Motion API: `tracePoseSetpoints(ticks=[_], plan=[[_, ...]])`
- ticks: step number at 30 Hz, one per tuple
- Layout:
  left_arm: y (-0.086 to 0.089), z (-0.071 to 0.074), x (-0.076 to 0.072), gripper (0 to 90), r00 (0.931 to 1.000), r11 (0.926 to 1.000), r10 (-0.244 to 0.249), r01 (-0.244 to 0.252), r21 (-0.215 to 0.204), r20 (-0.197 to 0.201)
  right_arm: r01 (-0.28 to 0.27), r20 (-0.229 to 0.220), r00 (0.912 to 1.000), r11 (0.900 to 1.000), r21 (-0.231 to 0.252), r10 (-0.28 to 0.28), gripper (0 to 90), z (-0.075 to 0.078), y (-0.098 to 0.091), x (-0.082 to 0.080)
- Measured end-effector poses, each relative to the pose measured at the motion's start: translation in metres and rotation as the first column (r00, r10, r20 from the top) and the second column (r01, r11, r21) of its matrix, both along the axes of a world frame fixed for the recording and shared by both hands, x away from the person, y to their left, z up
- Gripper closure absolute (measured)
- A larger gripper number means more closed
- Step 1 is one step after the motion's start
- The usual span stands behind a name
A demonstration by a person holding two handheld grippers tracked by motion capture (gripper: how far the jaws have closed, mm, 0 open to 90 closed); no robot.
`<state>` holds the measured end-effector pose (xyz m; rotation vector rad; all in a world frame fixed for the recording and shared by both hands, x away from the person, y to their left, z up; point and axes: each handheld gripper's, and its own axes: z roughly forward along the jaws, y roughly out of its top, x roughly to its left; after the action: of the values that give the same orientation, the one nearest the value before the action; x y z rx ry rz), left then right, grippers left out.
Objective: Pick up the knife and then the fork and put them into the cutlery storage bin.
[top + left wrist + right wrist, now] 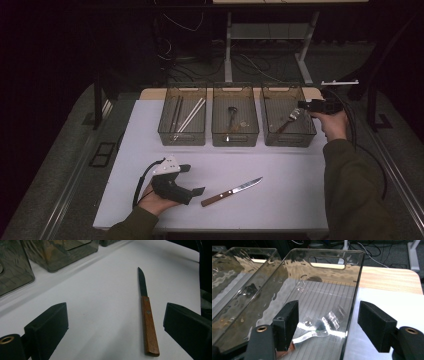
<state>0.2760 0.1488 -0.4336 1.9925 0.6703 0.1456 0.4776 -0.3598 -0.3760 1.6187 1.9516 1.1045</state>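
right gripper (pixel 303 105): fingers apart over right bin (pixel 270 137), spatula (pixel 288 120) lying inside, sorted | left gripper (pixel 196 180): fingers apart, aimed at knife (pixel 232 191) on worktop (pixel 280 175), likely next pick

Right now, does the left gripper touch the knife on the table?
Apart. In the left gripper view, the knife lies on the white table between the open jaws of the left gripper, with bare table either side.

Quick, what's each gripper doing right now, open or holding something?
Left gripper: open, empty, knife lying between the jaws.
Right gripper: open, nothing gripped, over the right bin.
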Motion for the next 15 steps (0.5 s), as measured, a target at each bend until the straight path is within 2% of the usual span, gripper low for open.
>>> tracePoseSetpoints(ticks=[3, 7, 15], plan=[[0.000, 0.000, 0.000, 4.1, 1.0000, 1.0000, 0.003, -0.003, -0.001, -0.001, -0.008, 0.022, 0.9997, 0.9999, 0.015, 0.007, 31.8, 0.003, -0.001, -0.006], [0.000, 0.000, 0.000, 4.0, 1.0000, 1.0000, 0.003, -0.003, 0.001, 0.004, -0.048, 0.058, 0.9972, 0.9988, 0.013, 0.047, 28.4, 0.006, 0.003, -0.019], [0.000, 0.000, -0.001, 4.4, 0.9999, 1.0000, 0.006, -0.006, 0.003, 0.012, -0.132, 0.138, 0.9825, 0.9905, 0.040, 0.125, 19.8, 0.011, 0.009, -0.056]])
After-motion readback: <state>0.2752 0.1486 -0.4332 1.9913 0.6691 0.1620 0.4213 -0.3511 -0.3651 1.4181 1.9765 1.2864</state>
